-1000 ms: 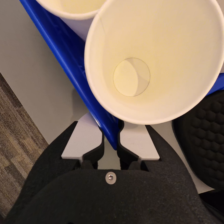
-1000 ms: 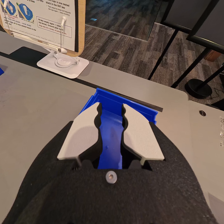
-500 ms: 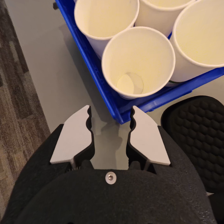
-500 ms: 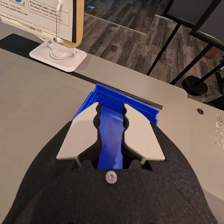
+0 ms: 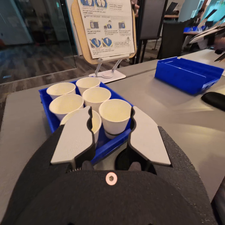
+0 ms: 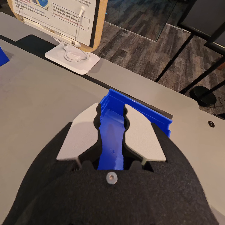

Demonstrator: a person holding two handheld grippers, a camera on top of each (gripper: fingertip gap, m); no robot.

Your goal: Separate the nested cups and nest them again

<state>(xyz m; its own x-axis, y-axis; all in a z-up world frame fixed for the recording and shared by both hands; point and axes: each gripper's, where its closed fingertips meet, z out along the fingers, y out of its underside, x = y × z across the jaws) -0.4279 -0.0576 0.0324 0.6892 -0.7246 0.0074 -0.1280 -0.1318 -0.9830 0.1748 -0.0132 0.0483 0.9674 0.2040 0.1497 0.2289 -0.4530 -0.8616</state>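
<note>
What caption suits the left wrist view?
Open left claw hovering over six white paper cups standing in a blue bin.

The left finger (image 5: 74, 137) hides most of the near-left cup (image 5: 96, 123). Far right, a blurred shape (image 5: 214, 36) — perhaps a person — runs off-frame; the sheet (image 5: 107, 28) is blurred.

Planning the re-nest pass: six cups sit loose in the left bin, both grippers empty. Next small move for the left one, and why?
Probably ease the left hand-held gripper forward and down around the nearest right-hand cup. Its jaws stand open, empty, roughly framing that cup, which sits upright in the blue bin. The right hand-held gripper waits open over the empty second bin.
</note>
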